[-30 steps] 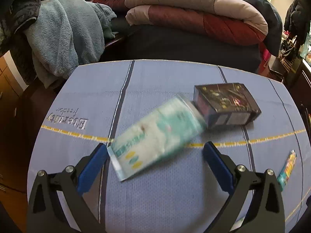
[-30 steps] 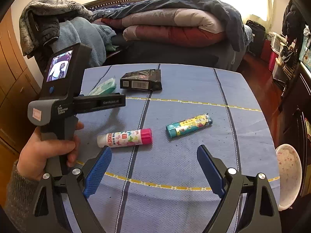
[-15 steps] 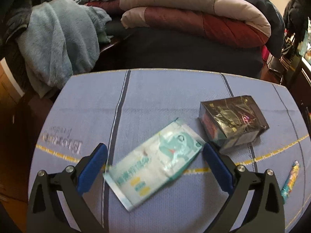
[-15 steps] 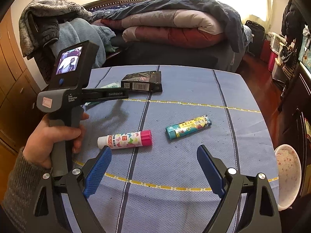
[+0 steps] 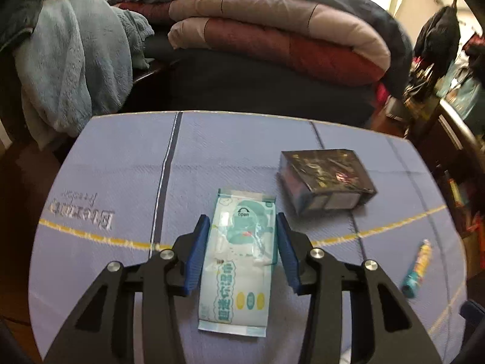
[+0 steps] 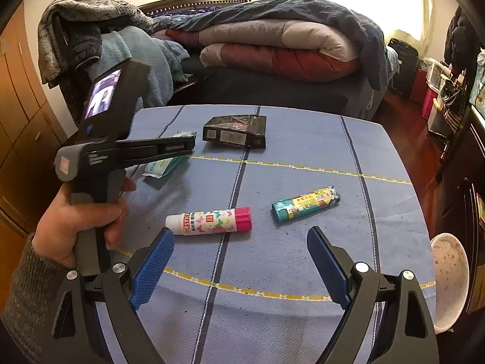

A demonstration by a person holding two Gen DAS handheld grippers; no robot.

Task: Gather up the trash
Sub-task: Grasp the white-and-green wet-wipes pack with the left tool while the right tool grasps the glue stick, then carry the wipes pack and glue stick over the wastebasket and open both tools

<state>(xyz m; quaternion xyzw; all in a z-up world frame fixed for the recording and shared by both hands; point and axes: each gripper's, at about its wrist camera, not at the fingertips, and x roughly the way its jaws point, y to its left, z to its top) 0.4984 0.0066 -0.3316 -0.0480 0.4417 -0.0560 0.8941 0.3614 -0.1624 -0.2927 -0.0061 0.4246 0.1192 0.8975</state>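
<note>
Left gripper (image 5: pixel 241 242) closed onto the wet-wipe packet (image 5: pixel 239 261); right gripper (image 6: pixel 239 270) idle and spread wide.

The left tool's blue pads (image 5: pixel 197 257) bear on both long edges of the packet, which appears pinched and lifted slightly off the blue tablecloth (image 5: pixel 121 182) on the left half of the table, near the dark box (image 5: pixel 326 179) to its right. The packet is flat, soft, pale teal and white, with an "open" flap label and sealed ends; it looks likely to buckle under side pressure. Recommended: hold pressure steady, lift straight up, keep the packet level and clear of the box. The right tool holds nothing, hovering above the near tablecloth, short of the glue stick (image 6: pixel 209 221) and the teal printed roll (image 6: pixel 304 204).
</note>
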